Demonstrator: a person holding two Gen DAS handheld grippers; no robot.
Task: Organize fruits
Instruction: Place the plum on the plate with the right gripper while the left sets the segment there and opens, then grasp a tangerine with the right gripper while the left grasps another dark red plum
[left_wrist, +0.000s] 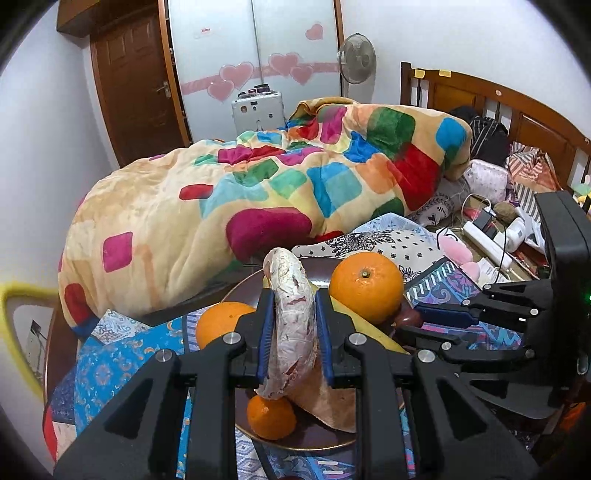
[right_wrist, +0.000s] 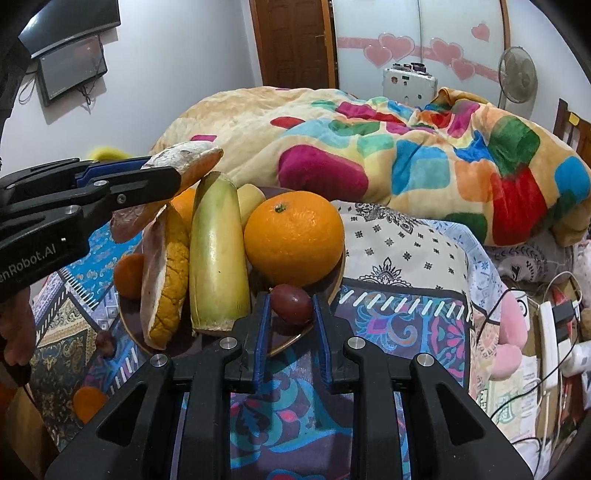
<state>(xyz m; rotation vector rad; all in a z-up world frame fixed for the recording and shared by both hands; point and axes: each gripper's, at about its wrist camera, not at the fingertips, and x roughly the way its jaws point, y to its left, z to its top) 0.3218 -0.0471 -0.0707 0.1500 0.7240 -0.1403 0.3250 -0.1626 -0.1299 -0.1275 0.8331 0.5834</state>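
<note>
Left wrist view: the left gripper (left_wrist: 290, 325) clamps a pomelo peel slice (left_wrist: 291, 325) above the dark plate (left_wrist: 251, 284), its long axis running away from the camera.

Right wrist view: the right gripper (right_wrist: 290, 314), fingers parted, brackets a red grape (right_wrist: 291, 303) at the plate's rim beside an upright banana (right_wrist: 218, 254).

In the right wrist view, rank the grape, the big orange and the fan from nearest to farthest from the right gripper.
1. Grape: between the open right gripper fingers, at the plate's near rim.
2. Big orange: just behind the grape, on the plate.
3. Fan: far right, by the wardrobe.
</note>
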